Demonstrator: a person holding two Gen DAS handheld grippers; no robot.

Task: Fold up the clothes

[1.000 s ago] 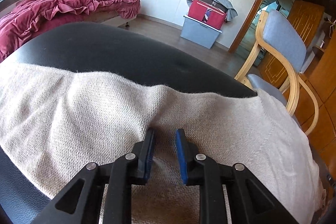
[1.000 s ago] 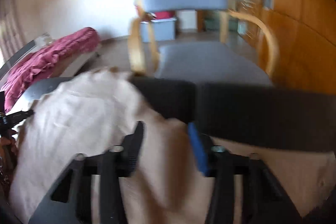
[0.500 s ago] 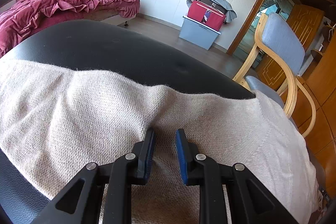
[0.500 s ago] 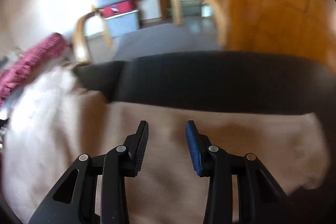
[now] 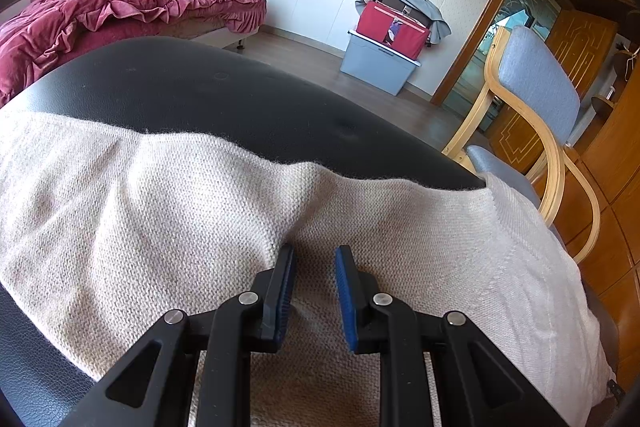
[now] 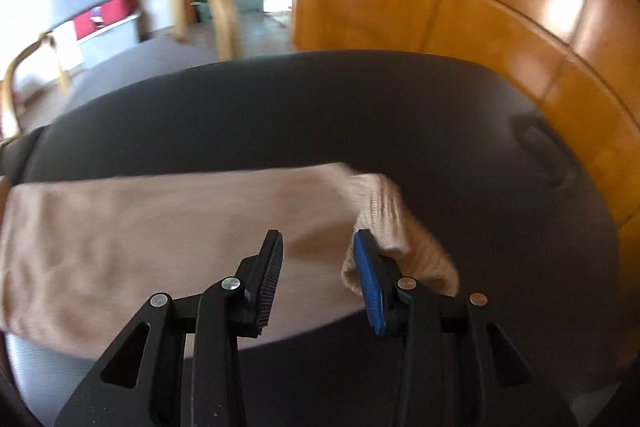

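A beige knit sweater [image 5: 168,211] lies spread on a black padded surface [image 5: 208,91]. My left gripper [image 5: 314,259] is open, low over the sweater's body, with a raised fold of knit just ahead of its tips. In the right wrist view the sweater's sleeve [image 6: 168,223] stretches across the black surface [image 6: 360,107], its ribbed cuff [image 6: 380,211] lying by the blue right finger. My right gripper [image 6: 318,245] is open and empty just above the sleeve near the cuff. This view is motion-blurred.
A wooden armchair with grey cushions [image 5: 536,95] stands to the right of the surface. Orange wooden cabinets [image 6: 480,27] rise behind. A bed with a crimson quilt [image 5: 112,11] and a grey bin with red bag [image 5: 384,47] stand farther off.
My right gripper has swung right along the sleeve to the cuff end and opened a little wider. My left gripper has stayed in place over the sweater.
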